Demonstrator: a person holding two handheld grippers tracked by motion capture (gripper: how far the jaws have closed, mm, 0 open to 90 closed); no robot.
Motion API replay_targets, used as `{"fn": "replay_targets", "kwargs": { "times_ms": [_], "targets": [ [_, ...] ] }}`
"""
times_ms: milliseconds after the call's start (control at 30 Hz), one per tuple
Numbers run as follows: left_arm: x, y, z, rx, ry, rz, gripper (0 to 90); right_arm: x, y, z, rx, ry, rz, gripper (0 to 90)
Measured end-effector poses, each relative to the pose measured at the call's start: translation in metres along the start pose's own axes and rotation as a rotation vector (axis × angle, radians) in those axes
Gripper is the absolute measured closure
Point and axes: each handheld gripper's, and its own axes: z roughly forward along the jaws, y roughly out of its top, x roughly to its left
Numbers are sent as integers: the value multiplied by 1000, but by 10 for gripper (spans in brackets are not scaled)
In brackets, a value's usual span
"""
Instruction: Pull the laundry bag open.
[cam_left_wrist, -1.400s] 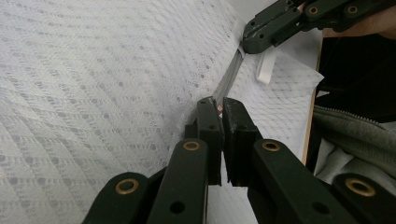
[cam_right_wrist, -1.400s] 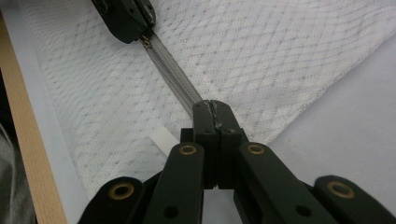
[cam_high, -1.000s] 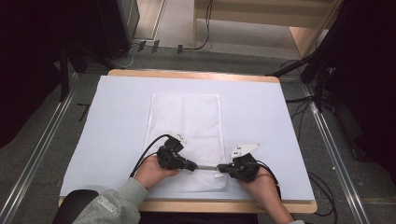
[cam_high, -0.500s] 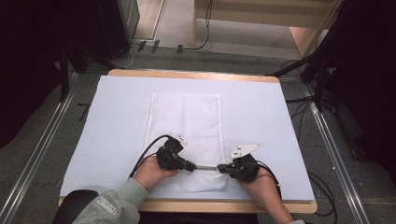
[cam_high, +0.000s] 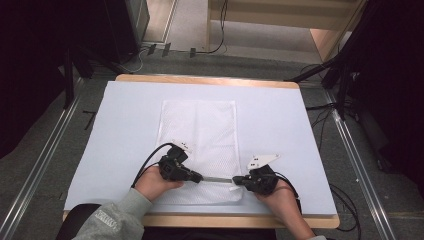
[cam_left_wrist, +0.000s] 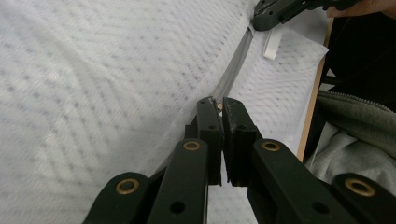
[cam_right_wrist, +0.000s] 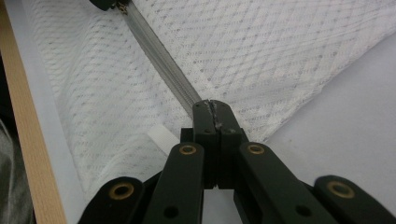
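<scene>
Left gripper (cam_high: 199, 177) and right gripper (cam_high: 236, 180), level, facing, each clamped on the mesh bag's zipper (cam_high: 217, 179).

High view: above my near side, looking forward and down. My gripper views: close, seemingly facing each other along the zipper (cam_left_wrist: 232, 77).

Beyond the mesh bag (cam_high: 199, 135), toward the table's (cam_high: 210, 79) far edge, and on both its sides, the white sheet (cam_high: 280, 115) lies bare.
</scene>
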Motion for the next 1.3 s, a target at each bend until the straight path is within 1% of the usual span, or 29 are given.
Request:
{"fn": "replay_targets", "kwargs": {
  "times_ms": [33,67,100,133,167,200,233,267,333,367,400,500,533,600,633,733,767,800,833,867,900,933,1000,1033,1067,1100,1133,1267,1300],
  "targets": [
    [0,-1,-1,-13,-9,-7,881,0,0,0,0,0,0,900],
    [0,-2,-2,-4,-13,-4,881,0,0,0,0,3,2,900],
    [-1,-2,-2,3,-3,11,881,0,0,0,0,3,2,900],
    [-1,-3,-2,-1,-7,6,881,0,0,0,-1,3,2,900],
    [-1,-2,-2,9,-2,7,881,0,0,0,-1,3,2,900],
    [0,-3,-4,-7,-4,8,881,0,0,0,0,3,2,900],
    [1,-2,-4,-3,-14,1,881,0,0,0,-1,3,2,900],
    [0,-2,-4,2,4,7,881,0,0,0,0,3,2,900],
    [1,-3,-5,4,-11,-1,881,0,0,0,-1,2,2,900],
    [1,-3,-5,-6,-3,-9,882,0,0,0,-1,2,2,900],
    [1,-3,-5,-1,-9,-8,881,0,0,0,-2,2,2,900],
    [1,-4,-7,-6,14,-6,881,0,0,0,-1,3,3,900],
    [1,-5,-8,-15,21,-9,882,0,0,0,-1,4,1,900],
    [3,-7,-9,-8,15,-22,882,1,0,0,0,3,-3,900],
    [5,-8,-10,-12,-1,-39,882,1,0,1,0,-1,-3,900],
    [3,-9,-9,-2,4,-28,882,1,0,1,3,-1,-6,900],
    [2,-10,-10,-13,3,-29,882,2,0,1,2,-2,-9,900],
    [3,-10,-10,-8,-1,-29,882,2,1,1,4,-4,-17,900],
    [4,-11,-11,-6,7,-27,882,3,1,1,9,-9,-18,900],
    [7,-12,-14,-9,13,-40,882,3,1,1,7,-9,-25,900],
    [9,-13,-16,-3,9,-49,882,3,1,1,8,-9,-23,900],
    [11,-15,-19,-5,22,-52,882,3,1,1,10,-8,-20,900],
    [14,-20,-26,0,25,-61,881,2,1,1,9,-7,-22,900],
    [16,-24,-29,-6,28,-71,881,3,1,1,10,-8,-22,900],
    [18,-26,-33,-4,23,-78,881,3,1,1,9,-7,-23,900],
    [19,-29,-35,-12,33,-83,881,3,1,1,9,-7,-22,900],
    [21,-31,-38,-13,27,-86,881,2,1,1,9,-7,-22,900],
    [22,-36,-45,-12,47,-78,881,1,1,1,6,-2,-19,900],
    [22,-37,-46,-14,46,-77,881,1,1,1,5,-1,-18,900]
  ]
}}
